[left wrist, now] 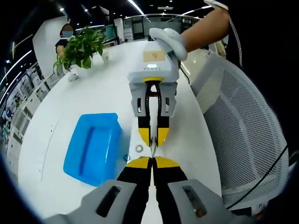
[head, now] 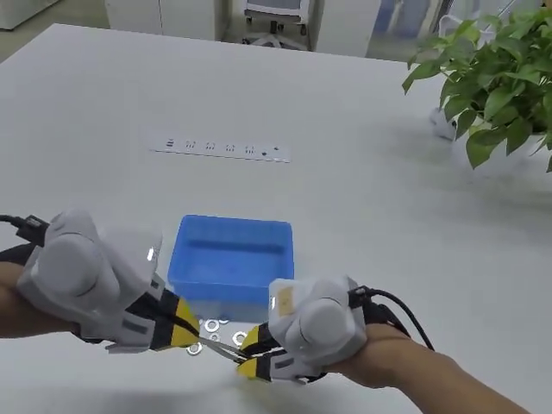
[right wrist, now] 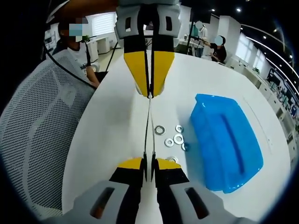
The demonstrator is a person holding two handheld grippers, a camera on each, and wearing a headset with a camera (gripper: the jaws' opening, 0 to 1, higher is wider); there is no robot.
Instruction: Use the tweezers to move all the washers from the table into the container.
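Thin metal tweezers (right wrist: pixel 149 126) span the gap between my two grippers, just above the white table. My right gripper (right wrist: pixel 148 164) is shut on their wider end. The left gripper (left wrist: pixel 153 161) is shut on their pointed end; it faces me in the right gripper view (right wrist: pixel 149 92). In the head view the left gripper (head: pixel 195 333) and right gripper (head: pixel 247 354) meet tip to tip in front of the blue container (head: pixel 231 257). Several silver washers (right wrist: pixel 178 139) lie on the table between the tweezers and the container, also seen in the head view (head: pixel 211 325).
A white power strip (head: pixel 220 148) lies beyond the container. A potted plant (head: pixel 496 78) stands at the far right. A mesh office chair (left wrist: pixel 243 130) is beside the table's near edge. People sit in the background.
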